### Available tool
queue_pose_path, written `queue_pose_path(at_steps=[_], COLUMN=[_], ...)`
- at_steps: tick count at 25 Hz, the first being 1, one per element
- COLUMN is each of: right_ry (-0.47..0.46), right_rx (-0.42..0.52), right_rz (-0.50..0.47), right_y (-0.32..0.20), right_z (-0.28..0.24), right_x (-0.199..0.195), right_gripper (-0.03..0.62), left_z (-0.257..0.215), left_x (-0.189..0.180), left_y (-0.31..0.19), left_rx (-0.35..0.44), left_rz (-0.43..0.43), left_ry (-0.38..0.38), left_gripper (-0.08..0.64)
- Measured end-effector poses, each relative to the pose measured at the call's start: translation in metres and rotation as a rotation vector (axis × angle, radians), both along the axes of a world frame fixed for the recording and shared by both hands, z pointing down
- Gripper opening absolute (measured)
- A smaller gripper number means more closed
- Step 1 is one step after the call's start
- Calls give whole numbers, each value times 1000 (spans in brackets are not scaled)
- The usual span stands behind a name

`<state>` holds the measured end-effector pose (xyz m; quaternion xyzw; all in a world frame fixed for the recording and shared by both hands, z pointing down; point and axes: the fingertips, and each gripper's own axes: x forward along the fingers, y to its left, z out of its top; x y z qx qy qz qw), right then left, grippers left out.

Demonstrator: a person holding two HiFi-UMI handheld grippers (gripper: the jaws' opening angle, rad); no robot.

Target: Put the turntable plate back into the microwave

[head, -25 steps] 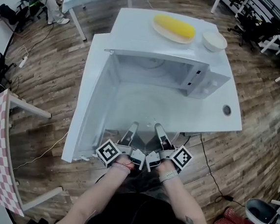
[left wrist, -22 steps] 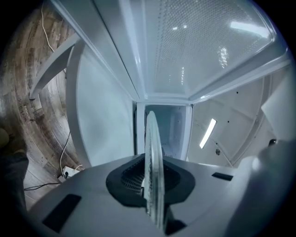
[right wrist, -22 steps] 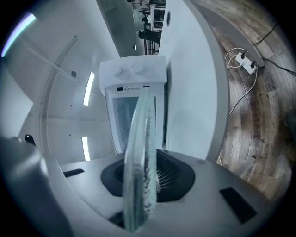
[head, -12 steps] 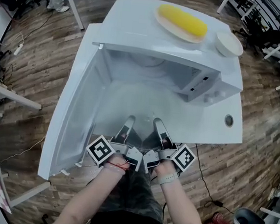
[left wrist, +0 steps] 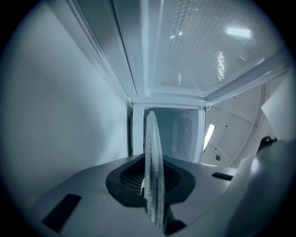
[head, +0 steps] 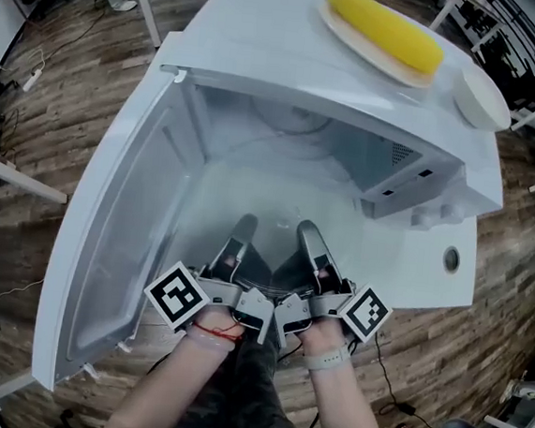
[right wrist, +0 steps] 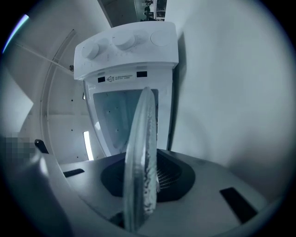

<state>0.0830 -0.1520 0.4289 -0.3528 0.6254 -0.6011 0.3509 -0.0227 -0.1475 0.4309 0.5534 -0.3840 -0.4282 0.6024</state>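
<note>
two grippers: left gripper (head: 242,229) and right gripper (head: 309,236) side by side, each pinching the near rim of the glass turntable plate (left wrist: 150,166)
plate: carried flat at the mouth of the open microwave (head: 413,166), not yet seated
door: door (head: 114,241) swung wide on the left
best approach, i'd judge: move both hands level and together, slide straight in, centre the plate over the cavity floor, lower it, then release

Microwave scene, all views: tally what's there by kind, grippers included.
Microwave: 1
Plates: 2 (glass turntable plate, plate under the corn)
Bowl: 1
Corn cob: 1
Grippers: 2 (left gripper, right gripper), both clamped on the turntable plate
Total: 7
</note>
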Motion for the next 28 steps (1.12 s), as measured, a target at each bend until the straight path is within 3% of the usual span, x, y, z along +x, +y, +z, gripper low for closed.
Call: queue_pose_path(at_steps=[4, 18, 28], right_ry=[-45, -8, -36], right_rx=[5, 1, 15], right_rz=[10, -15, 0], right_y=[-15, -57, -73], right_z=[5, 12, 11], right_x=[0, 1, -1], right_gripper=[75, 75, 75], left_z=[0, 9, 2], left_x=[1, 0, -2], left_y=[-15, -55, -71], left_rx=[18, 20, 60], left_rz=[4, -15, 3], left_ry=[-26, -8, -14], left_gripper=[35, 35, 44])
